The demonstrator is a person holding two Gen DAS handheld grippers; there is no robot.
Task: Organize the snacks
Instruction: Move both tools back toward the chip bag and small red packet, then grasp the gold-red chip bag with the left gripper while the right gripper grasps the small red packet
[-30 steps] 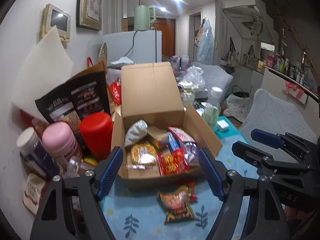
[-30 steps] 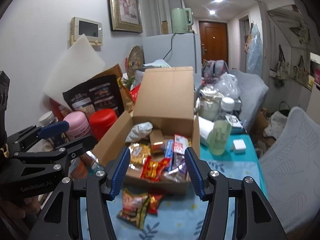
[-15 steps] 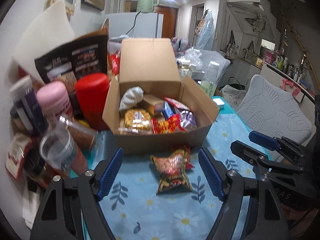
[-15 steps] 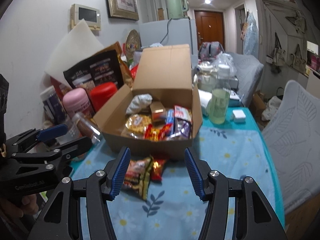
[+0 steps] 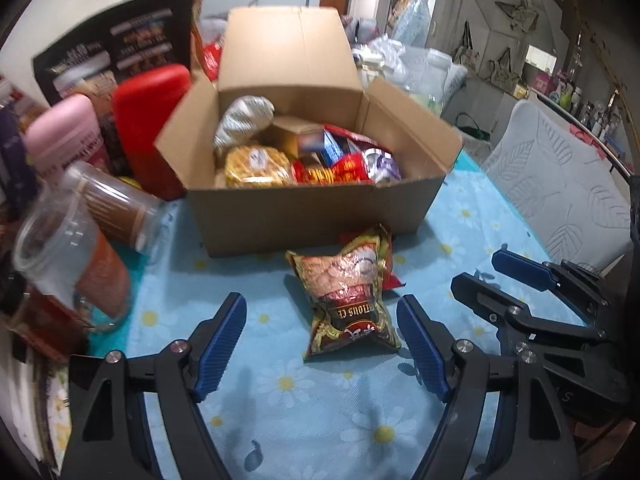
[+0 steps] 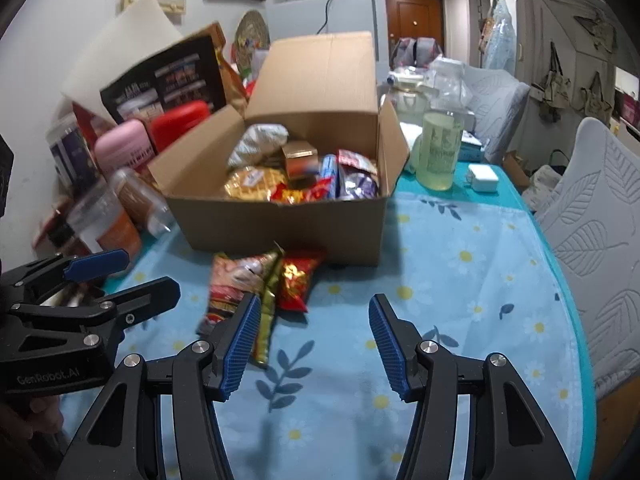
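Both my grippers, left (image 5: pixel 320 344) and right (image 6: pixel 314 344), have sunk toward the daisy-print cloth (image 5: pixel 360 420), ribbed blue jaws spread, pinching nothing. One crinkly foil snack bag (image 5: pixel 348 292) lies between my left jaws, nearer than before; beyond it, the open cardboard box (image 5: pixel 304 216) of packets.

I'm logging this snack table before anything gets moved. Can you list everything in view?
cardboard box: one, brown, open, mid-table, full of snack packets
snack bags: two, red and gold, overlapping on the tablecloth in front of the box
tablecloth: one, blue with daisies
red canister: one, left of the box
pink canister: one, beside the red one
clear jars: two, brownish contents, front left
greenish bottle: one, right of the box
white charger: one, by the bottle
left gripper: black, blue pads, open
right gripper: same, open
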